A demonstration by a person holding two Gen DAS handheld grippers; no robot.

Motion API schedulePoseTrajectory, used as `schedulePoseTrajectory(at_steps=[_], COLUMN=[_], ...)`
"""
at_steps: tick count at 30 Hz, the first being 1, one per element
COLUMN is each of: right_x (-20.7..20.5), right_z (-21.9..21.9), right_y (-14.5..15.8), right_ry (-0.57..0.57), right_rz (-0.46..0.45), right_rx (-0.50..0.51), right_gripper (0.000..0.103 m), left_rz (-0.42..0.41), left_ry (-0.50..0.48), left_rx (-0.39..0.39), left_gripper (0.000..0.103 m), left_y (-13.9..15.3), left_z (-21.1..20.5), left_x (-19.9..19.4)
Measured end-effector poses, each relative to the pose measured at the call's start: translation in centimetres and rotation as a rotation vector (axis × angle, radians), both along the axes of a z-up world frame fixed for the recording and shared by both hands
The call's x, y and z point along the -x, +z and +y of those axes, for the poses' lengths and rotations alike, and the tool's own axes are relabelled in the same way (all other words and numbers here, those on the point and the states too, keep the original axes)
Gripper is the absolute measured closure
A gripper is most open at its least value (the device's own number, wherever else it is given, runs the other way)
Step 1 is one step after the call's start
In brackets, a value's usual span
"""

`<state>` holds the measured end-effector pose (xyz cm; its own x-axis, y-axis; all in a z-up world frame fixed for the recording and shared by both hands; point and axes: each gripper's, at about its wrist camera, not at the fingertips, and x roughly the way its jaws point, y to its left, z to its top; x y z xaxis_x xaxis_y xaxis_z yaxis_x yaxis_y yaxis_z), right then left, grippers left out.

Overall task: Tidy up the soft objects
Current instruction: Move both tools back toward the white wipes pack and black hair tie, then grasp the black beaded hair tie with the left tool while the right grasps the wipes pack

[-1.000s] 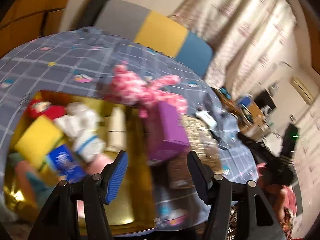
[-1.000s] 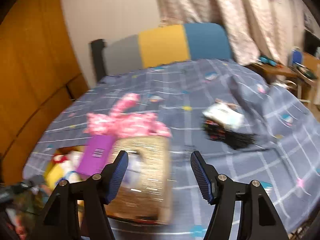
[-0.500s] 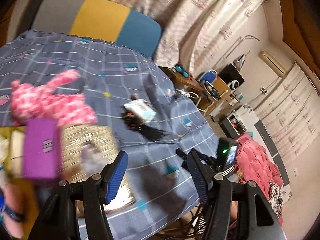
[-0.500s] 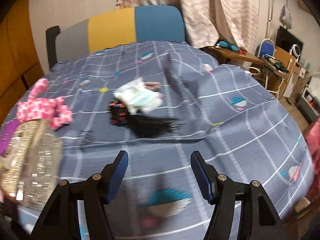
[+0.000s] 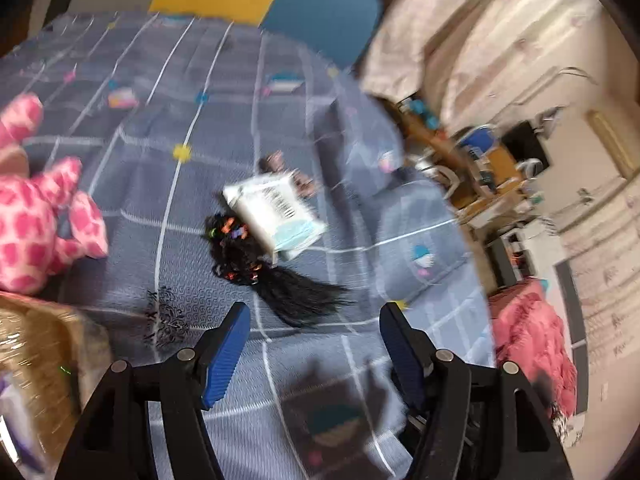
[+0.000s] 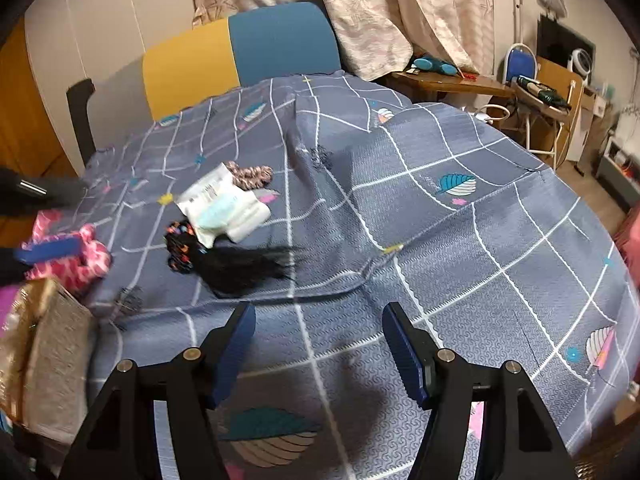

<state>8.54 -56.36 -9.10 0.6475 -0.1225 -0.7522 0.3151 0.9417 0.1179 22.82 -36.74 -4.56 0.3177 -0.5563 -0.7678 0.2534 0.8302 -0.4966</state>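
Note:
A black hairpiece with coloured clips (image 5: 260, 268) lies on the grey checked bedspread (image 5: 168, 168), partly under a white plastic packet (image 5: 274, 210). Both also show in the right wrist view, the hairpiece (image 6: 224, 258) and the packet (image 6: 224, 210), with a patterned scrunchie (image 6: 250, 174) behind. A pink spotted plush toy (image 5: 36, 220) lies at the left, also in the right wrist view (image 6: 68, 258). My left gripper (image 5: 314, 344) is open and empty, just short of the hairpiece. My right gripper (image 6: 318, 340) is open and empty over the bedspread.
A gold glittery box (image 6: 44, 352) sits at the left edge, also in the left wrist view (image 5: 36, 364). A yellow and blue headboard (image 6: 240, 48) stands behind the bed. A desk and chairs (image 6: 532, 92) stand at the right. A pink blanket (image 5: 532, 344) lies beyond the bed edge.
Both grippers swung right, away from the gold box and the full yellow bin, toward the hairpiece and packet. The left gripper has come closer to the hairpiece. Both stay open and empty.

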Motion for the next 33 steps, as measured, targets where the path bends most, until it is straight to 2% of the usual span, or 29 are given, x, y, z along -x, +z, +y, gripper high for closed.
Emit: schedulePoseTrajectory(at_steps=[3, 6, 8, 11, 14, 17, 19, 22, 26, 33], right_x=[0.1, 0.3, 0.2, 0.1, 0.0, 0.0, 0.0, 0.0, 0.0, 0.0], right_z=[0.0, -0.3, -0.7, -1.0, -1.1, -1.1, -1.2, -1.3, -1.4, -1.5], right_y=[0.7, 1.0, 0.8, 0.7, 0.9, 1.0, 0.9, 0.8, 0.8, 0.8], right_ry=[-0.004, -0.015, -0.028, -0.035, -0.035, -0.037, -0.04, -0.047, -0.052, -0.046], right_rz=[-0.012, -0.019, -0.013, -0.008, -0.013, -0.017, -0.017, -0.015, -0.02, -0.039], right_rx=[-0.014, -0.032, -0.06, -0.088, -0.093, -0.098, -0.106, -0.111, -0.107, -0.104], right_gripper=[0.034, 0.034, 0.034, 0.034, 0.034, 0.034, 0.034, 0.034, 0.034, 0.034], left_rz=[0.052, 0.048, 0.038, 0.053, 0.066, 0.111, 0.085, 0.044, 0.017, 0.0], left_ry=[0.008, -0.002, 0.028, 0.056, 0.075, 0.09, 0.089, 0.039, 0.013, 0.036], left_rx=[-0.04, -0.099, -0.15, -0.154, -0.21, -0.222, -0.223, -0.271, -0.278, -0.271], left_gripper=[0.035, 0.035, 0.035, 0.036, 0.036, 0.04, 0.04, 0.051, 0.066, 0.068], left_y=[-2.7, -4.6, -5.6, -7.1, -8.4, -9.9, -10.0, -10.0, -9.8, -9.0], left_z=[-1.7, -3.3, -3.6, -3.5, -3.5, -3.4, -3.4, -4.0, -3.9, -2.3], left_x=[-1.9, -3.6, -4.5, -5.8, -6.7, -7.6, -7.5, -7.1, -6.4, -3.1])
